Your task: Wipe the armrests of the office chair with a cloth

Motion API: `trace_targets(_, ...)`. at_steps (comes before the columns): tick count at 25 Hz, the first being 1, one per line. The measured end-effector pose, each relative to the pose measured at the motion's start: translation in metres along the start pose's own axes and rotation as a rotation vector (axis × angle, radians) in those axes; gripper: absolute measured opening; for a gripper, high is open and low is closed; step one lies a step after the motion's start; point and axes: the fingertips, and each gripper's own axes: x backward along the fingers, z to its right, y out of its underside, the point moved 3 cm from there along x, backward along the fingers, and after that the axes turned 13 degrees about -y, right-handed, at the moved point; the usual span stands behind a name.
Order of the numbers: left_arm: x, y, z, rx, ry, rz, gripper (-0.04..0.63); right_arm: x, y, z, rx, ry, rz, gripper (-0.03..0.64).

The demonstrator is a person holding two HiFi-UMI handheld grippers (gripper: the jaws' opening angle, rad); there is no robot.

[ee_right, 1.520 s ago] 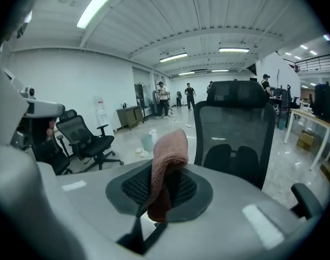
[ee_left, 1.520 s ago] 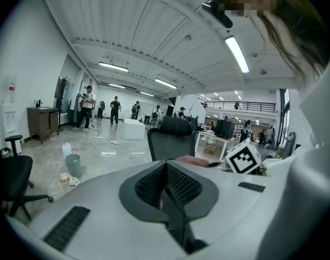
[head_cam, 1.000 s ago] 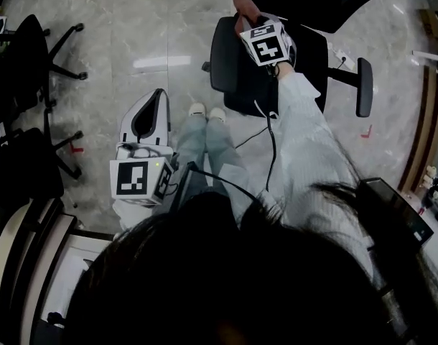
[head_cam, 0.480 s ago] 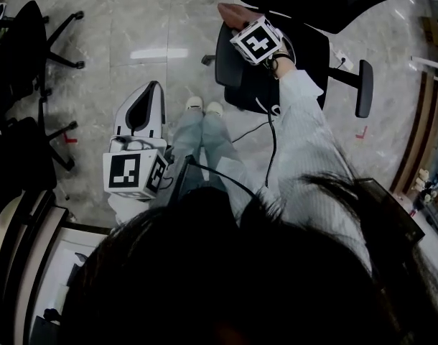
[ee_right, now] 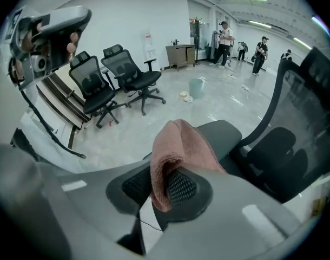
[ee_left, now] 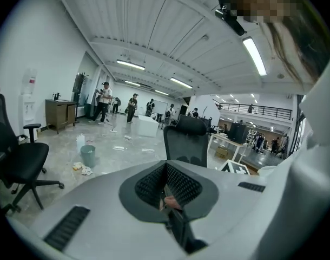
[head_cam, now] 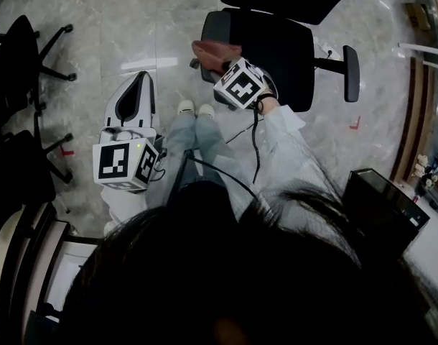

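Note:
The black office chair (head_cam: 280,45) stands in front of me, its left armrest (head_cam: 213,26) and right armrest (head_cam: 350,74) both in the head view. My right gripper (head_cam: 225,67) is shut on a pink cloth (head_cam: 215,54), which lies against the near part of the left armrest. In the right gripper view the cloth (ee_right: 181,148) folds over the gripper (ee_right: 164,191), with the armrest (ee_right: 225,131) just behind it. My left gripper (head_cam: 138,92) hangs over the floor to the left of my legs, shut, with nothing held (ee_left: 167,194).
Other black chairs (head_cam: 21,56) stand at the left, with a desk edge (head_cam: 21,264) at the lower left. A black box (head_cam: 383,208) sits at the right. My shoes (head_cam: 194,109) are close to the chair base. People stand far off (ee_right: 224,37).
My right gripper has drawn the cloth along the left armrest from its far end toward me. The left gripper has barely moved.

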Motion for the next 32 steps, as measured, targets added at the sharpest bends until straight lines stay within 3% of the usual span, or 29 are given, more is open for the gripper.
trace_targets(7, 0.002, -0.010, 0.020, -0.017, 0.040, 0.023, 0.003, 0.001, 0.039, -0.058, -0.025, -0.076, -0.004, 0.049)
trace_targets(12, 0.000, -0.004, 0.026, -0.018, 0.048, 0.008, 0.003, -0.002, 0.045, -0.056, -0.036, -0.067, 0.016, 0.049)
trace_targets(18, -0.005, -0.004, 0.010, -0.014, 0.007, -0.005, 0.003, 0.017, 0.014, 0.002, -0.220, -0.064, 0.201, 0.051)
trace_targets(24, -0.013, -0.006, -0.020, -0.002, -0.051, -0.013, 0.003, 0.045, -0.026, 0.094, -0.313, 0.106, 0.301, 0.051)
trace_targets(29, -0.020, -0.007, -0.031, 0.003, -0.082, -0.025, 0.003, 0.070, -0.057, 0.161, -0.282, 0.262, 0.296, 0.051)
trace_targets(32, -0.023, -0.004, -0.035, 0.009, -0.098, -0.037, 0.003, 0.059, -0.065, 0.182, -0.252, 0.265, 0.229, 0.051)
